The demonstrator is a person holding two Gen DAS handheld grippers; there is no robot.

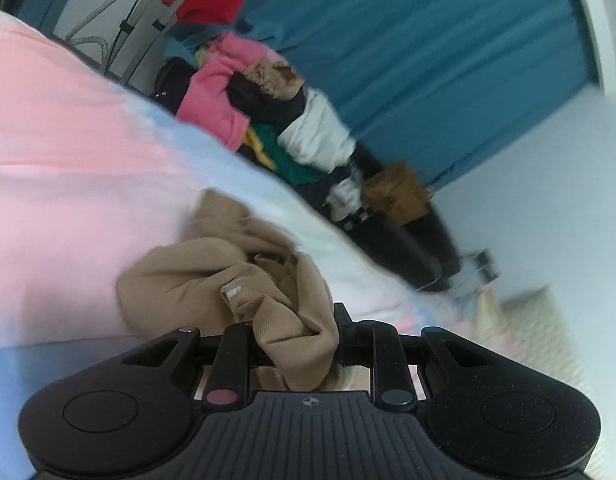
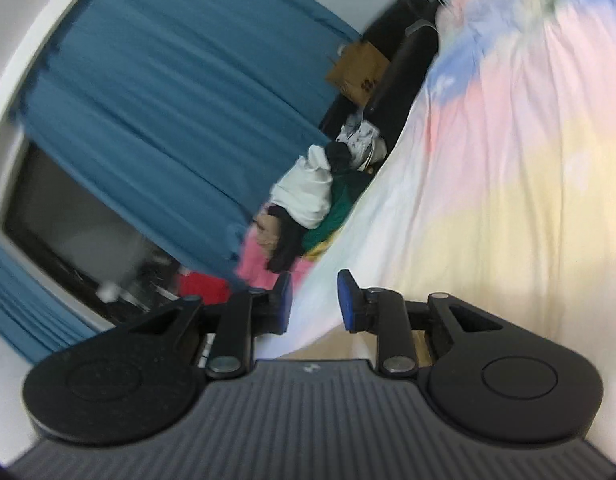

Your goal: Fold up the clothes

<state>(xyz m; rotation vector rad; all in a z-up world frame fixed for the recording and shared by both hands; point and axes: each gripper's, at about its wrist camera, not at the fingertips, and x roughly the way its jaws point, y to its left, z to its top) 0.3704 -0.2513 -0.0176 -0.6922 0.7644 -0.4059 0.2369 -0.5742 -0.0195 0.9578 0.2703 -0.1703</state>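
- Left gripper [image 1: 296,336] clenched on a bunched tan garment [image 1: 228,272]; cloth pinched between the jaws, the rest crumpled in a heap just ahead of them on the bedsheet [image 1: 68,160].
- No fold visible in that garment: wrinkled and twisted, a small pale label showing near its middle. Judged as just picked up, not yet spread flat.
- Right gripper [image 2: 313,300] empty, blue pads [image 2: 345,300] standing a little apart with only the sheet's edge behind the gap.
- Pile of clothes [image 1: 268,100] beyond the far edge of the bedsheet, against the blue curtain [image 1: 427,60]: pink, black, white, green and yellow pieces jumbled together, none folded.
- No stack of finished, folded items seen anywhere on the bedsheet in either view; much of the bed out of frame, so cannot tell for certain.
- Brown box [image 1: 395,192] beside that pile, also past the bedsheet's far edge; not part of the job.
- Both views blurred and tilted, details of the far pile hard to read.
- Judged early in the task: one garment in hand and unfolded, a whole pile waiting. Left to do, by this reading: spread the tan piece flat on the bedsheet, take a second corner with the free gripper, fold, then move on to the pile.
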